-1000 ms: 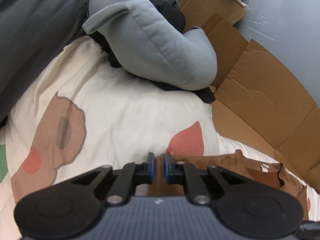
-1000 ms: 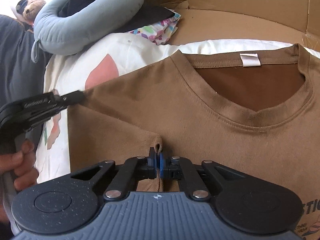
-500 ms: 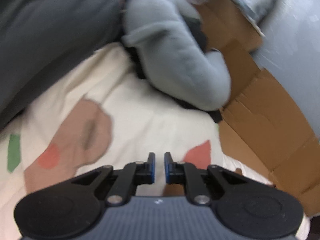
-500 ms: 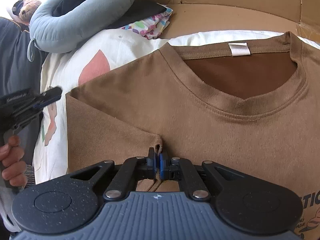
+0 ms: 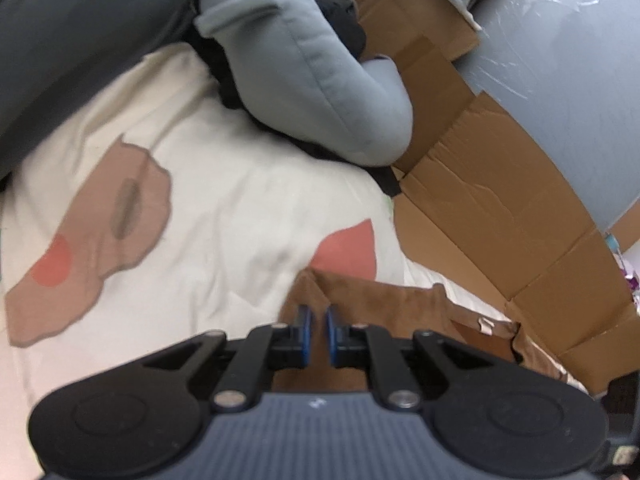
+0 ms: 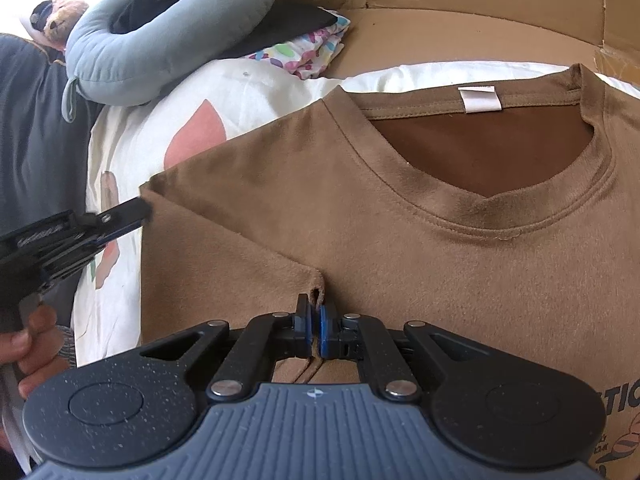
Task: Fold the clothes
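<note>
A brown T-shirt [image 6: 400, 240] lies flat on a white printed bedsheet [image 6: 132, 148], collar and white label facing away from me. Its left sleeve is folded in over the chest. My right gripper [image 6: 315, 320] is shut on a small raised fold at the sleeve's edge. My left gripper [image 6: 140, 209], held by a hand [image 6: 36, 336], has its tip at the shirt's left shoulder corner. In the left wrist view that gripper [image 5: 316, 332] shows a narrow gap between its blue pads, just above the shirt's corner [image 5: 380, 300], with no cloth between them.
A grey-blue U-shaped pillow [image 5: 312, 72] lies on dark clothes at the far end of the sheet [image 5: 224, 200]. Cardboard [image 5: 500, 200] lines the far side beyond the collar. A colourful folded cloth [image 6: 308, 52] and a dark grey blanket [image 5: 60, 40] sit nearby.
My left gripper drew off to the left of the shirt, then came back to its left shoulder corner. My right gripper kept its hold on the sleeve fold.
</note>
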`<action>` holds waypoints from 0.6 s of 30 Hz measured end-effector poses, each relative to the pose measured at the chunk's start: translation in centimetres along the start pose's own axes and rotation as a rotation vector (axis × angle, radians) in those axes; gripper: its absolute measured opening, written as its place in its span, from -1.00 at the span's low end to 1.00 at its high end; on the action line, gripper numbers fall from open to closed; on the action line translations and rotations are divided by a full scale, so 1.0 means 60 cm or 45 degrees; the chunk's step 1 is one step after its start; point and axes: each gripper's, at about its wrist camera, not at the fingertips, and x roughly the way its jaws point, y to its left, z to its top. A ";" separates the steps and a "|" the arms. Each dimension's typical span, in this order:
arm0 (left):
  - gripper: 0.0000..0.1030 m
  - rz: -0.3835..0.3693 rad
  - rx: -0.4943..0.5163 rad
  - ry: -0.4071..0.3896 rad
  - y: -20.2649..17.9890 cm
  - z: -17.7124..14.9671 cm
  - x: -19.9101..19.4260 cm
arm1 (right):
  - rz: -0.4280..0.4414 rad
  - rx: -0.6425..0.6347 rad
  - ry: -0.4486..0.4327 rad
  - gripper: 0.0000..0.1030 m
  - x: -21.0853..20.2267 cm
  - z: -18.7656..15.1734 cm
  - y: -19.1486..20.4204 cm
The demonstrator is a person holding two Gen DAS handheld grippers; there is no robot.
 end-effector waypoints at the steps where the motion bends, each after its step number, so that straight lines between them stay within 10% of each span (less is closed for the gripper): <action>1: -0.84 0.017 0.004 0.000 0.000 0.002 0.008 | 0.002 -0.003 0.002 -0.97 -0.001 -0.001 0.000; 18: -0.87 0.044 0.000 0.037 0.023 0.010 0.044 | -0.042 0.093 -0.037 -0.97 -0.009 0.005 -0.034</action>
